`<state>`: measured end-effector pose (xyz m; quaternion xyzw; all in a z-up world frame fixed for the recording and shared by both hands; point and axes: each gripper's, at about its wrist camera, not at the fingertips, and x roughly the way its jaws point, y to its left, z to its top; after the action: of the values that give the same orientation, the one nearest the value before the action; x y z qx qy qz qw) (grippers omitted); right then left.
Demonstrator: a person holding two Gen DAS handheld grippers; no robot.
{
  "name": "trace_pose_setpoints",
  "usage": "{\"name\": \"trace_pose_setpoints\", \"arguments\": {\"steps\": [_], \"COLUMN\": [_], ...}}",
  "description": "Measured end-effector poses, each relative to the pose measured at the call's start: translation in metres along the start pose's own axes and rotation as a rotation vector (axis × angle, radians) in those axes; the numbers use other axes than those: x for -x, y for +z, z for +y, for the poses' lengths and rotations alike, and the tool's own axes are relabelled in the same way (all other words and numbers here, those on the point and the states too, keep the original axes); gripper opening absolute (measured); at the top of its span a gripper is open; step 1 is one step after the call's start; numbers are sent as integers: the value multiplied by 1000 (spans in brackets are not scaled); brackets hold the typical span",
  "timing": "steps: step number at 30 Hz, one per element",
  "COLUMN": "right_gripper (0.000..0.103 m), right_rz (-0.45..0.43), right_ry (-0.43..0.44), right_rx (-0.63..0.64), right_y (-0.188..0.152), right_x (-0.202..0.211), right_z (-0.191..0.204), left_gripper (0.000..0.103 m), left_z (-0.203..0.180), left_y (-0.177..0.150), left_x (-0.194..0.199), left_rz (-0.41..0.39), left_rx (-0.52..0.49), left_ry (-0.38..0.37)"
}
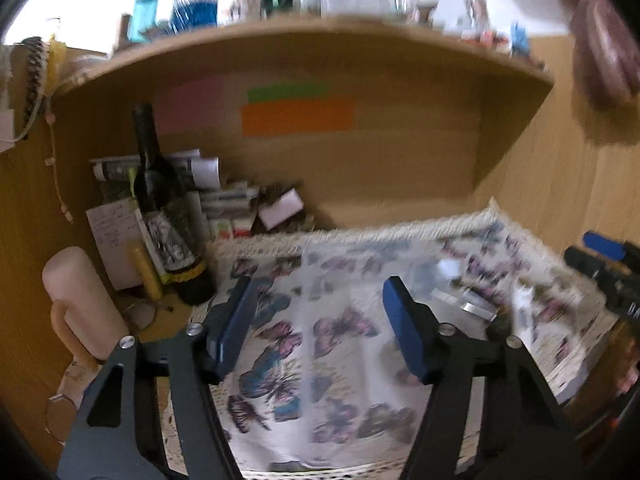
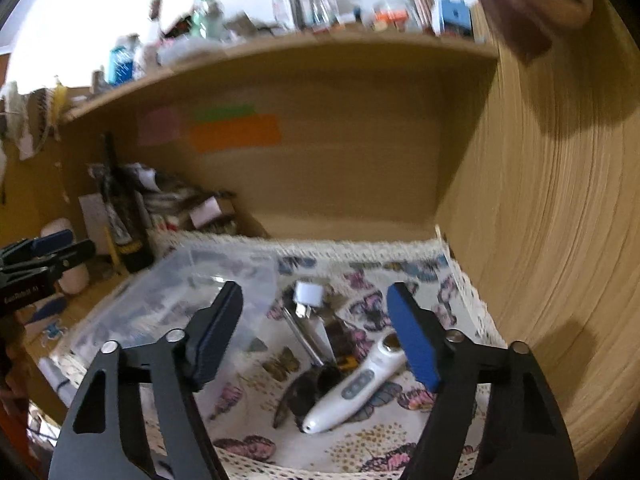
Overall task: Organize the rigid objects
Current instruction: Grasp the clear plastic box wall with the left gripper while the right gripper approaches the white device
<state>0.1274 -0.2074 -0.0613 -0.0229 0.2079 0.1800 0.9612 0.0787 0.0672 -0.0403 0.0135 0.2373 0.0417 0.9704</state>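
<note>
left gripper (image 1: pixel 318 292) held apart, nothing between | right gripper (image 2: pixel 316 300) held apart, nothing gripped | white device (image 2: pixel 352 390) seen lower centre on butterfly cloth (image 2: pixel 384 444)

We see our right gripper (image 2: pixel 316 334) hanging with jaws apart above a white handheld device (image 2: pixel 356 388), dark sunglasses (image 2: pixel 308 392) and a clear plastic box (image 2: pixel 192 292) on the butterfly cloth (image 2: pixel 360 440).

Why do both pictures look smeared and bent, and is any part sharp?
Left wrist view: fisheye lens bows the wooden shelf; motion blur smears the butterfly cloth, while the left gripper stays crisp. Right wrist view: same bowing, bright wall glare on top; the clear plastic box is hazy, while the right gripper and white handheld device read fairly sharp.
</note>
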Motion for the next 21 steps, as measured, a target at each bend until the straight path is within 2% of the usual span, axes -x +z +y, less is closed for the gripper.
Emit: {"name": "trace_pose_setpoints", "arguments": {"steps": [1, 5, 7, 10, 14, 16, 18, 21], "right_gripper": [66, 57, 55, 52, 52, 52, 52, 52], "right_rz": [19, 113, 149, 205, 269, 311, 354, 408], "right_ry": [-7, -49, -59, -91, -104, -101, -95, -86], "right_rx": [-3, -15, -25, -43, -82, -110, -137, -169], "right_y": [-2, -12, -15, -22, -31, -36, -41, -43], "right_x": [-5, -26, -33, -45, -58, -66, -77, -91], "right_z": [-3, -17, -23, -31, -39, -44, -49, -54], "left_gripper": [58, 48, 38, 33, 27, 21, 19, 15], "left_z": [2, 5, 9, 17, 28, 34, 37, 34], "left_y": [-1, -6, -10, -12, -14, -16, -18, -21], "left_x": [-7, -34, -51, -73, -95, -105, -112, -115], "left_rz": [26, 135, 210, 299, 369, 419, 459, 481], "left_rx": [-7, -37, -28, 5, 33, 69, 93, 94], "left_ry": [-4, -30, -66, -108, -112, -149, -184, -189]}}
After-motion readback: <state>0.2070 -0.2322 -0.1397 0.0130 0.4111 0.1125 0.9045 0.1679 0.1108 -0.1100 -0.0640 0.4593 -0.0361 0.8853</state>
